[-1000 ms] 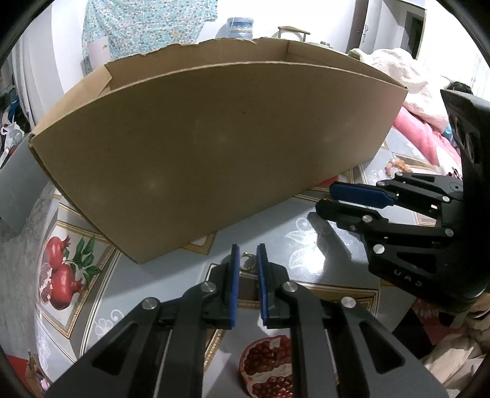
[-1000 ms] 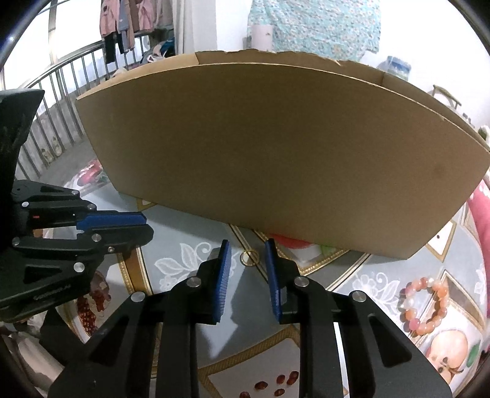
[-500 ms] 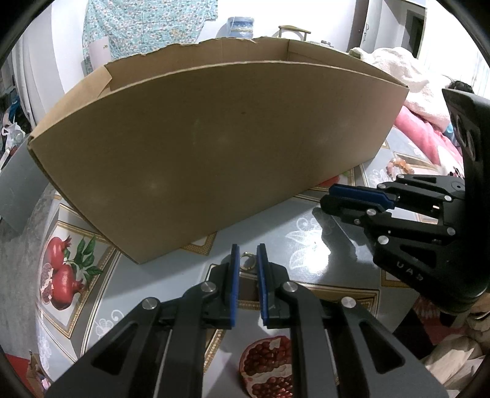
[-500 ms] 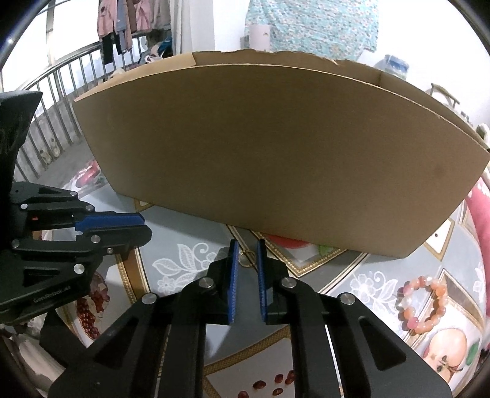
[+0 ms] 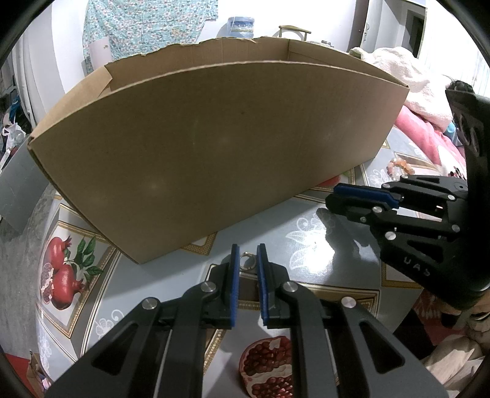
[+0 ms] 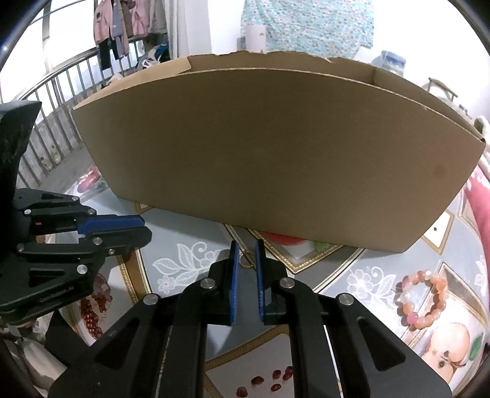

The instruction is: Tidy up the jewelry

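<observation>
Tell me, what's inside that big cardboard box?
Only the far inner wall of the cardboard box shows, bare brown card. Its tall near side covers the floor, so any jewelry inside cannot be seen.

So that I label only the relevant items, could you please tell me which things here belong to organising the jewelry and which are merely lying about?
Job: small gold metal ring; second small gold ring; pink beaded bracelet; open brown cardboard box.
Lying about: pomegranate-print tablecloth; pink blanket; hung clothes.

The cardboard box [image 5: 214, 147] beyond the jaws hides its own floor and contents. Right of the jaws, the bead bracelet [image 5: 401, 167] is partly hidden.
</observation>
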